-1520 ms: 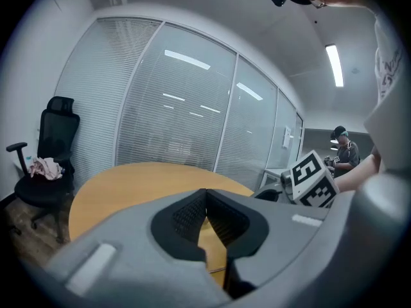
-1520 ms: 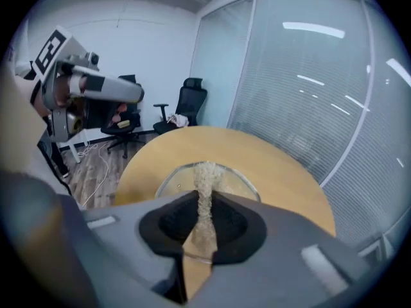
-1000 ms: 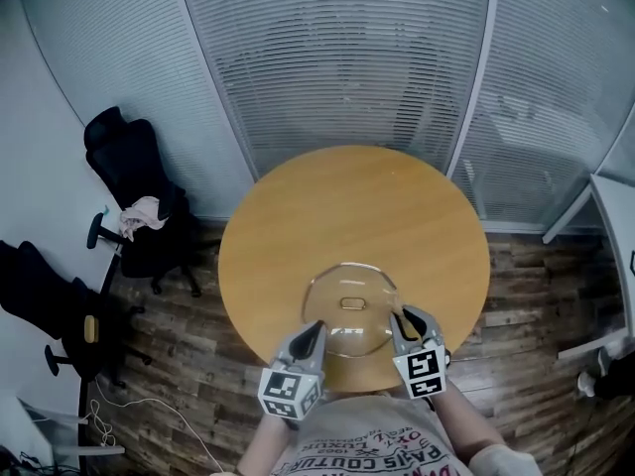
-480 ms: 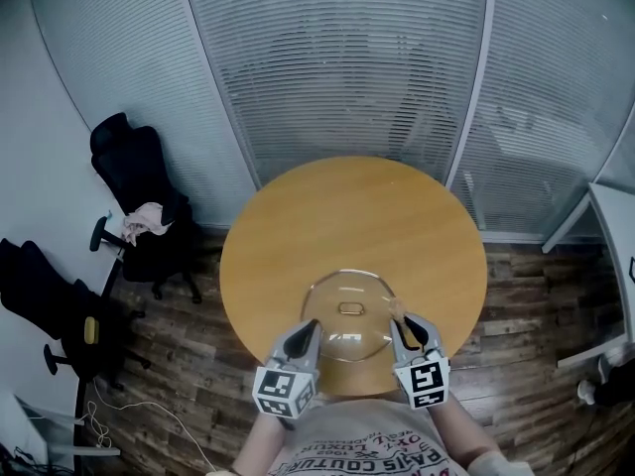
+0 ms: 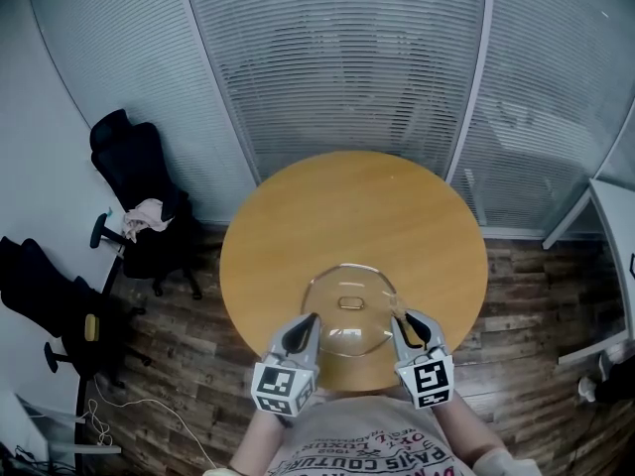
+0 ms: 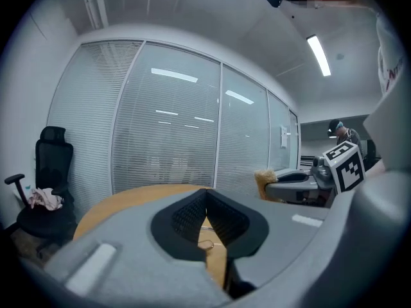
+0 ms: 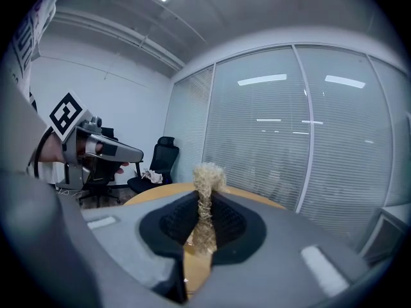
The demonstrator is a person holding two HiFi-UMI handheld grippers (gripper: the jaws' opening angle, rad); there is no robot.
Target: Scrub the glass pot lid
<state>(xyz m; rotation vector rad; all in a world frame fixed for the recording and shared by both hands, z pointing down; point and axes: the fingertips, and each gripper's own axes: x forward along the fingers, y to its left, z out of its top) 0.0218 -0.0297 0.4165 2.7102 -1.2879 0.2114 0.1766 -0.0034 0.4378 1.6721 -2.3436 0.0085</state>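
The glass pot lid [image 5: 332, 317] lies flat, dome and handle up, near the desk's [image 5: 347, 206] front edge. The lid is round, and its handle runs side to side. My right gripper [image 5: 402, 321] pinches a tan scrubber [image 7: 207, 175]. My left gripper [image 5: 306, 323] is closed on nothing. With nothing steadying the lid, I judge that scrubbing could slide it off the desk's edge.

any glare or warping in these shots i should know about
Head view: even light, sharp, the blinds bow outward; the glass pot lid shows only faint highlights on the table. Left gripper view: strong fisheye, ceiling light mirrored in the glass wall. Right gripper view: same warp, scrubber sharp.
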